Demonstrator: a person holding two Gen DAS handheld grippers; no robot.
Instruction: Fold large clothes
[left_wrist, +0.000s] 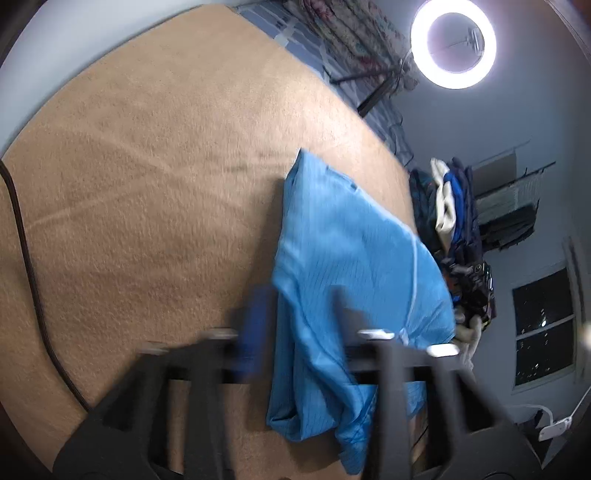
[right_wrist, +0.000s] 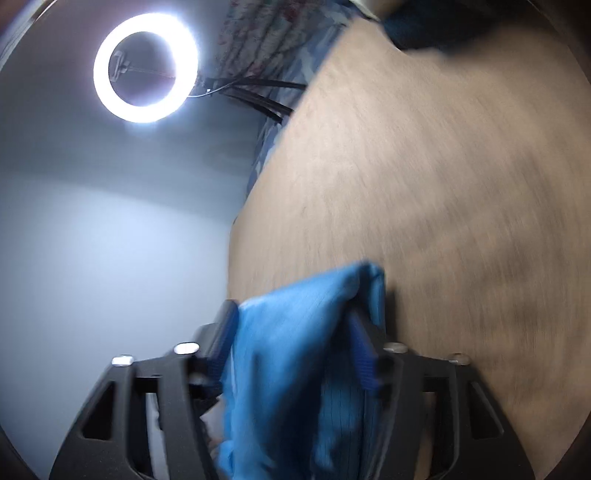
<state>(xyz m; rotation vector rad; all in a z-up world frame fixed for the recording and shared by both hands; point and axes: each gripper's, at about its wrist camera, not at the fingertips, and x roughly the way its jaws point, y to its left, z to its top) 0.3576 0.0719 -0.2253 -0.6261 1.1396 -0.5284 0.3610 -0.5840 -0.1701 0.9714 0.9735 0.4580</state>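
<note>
Tan blanket (left_wrist: 147, 184) under a ring light (left_wrist: 453, 44); left tool (left_wrist: 299, 306) spread, right tool (right_wrist: 295, 332) pinching blue garment (right_wrist: 295, 350).

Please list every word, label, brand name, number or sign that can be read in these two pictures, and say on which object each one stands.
There is no readable text in either view.
The blue garment shows only fine stripes, no label.
The tan blanket, the ring light and the pile of clothes bear no writing that I can make out; both pictures are blurred.
</note>
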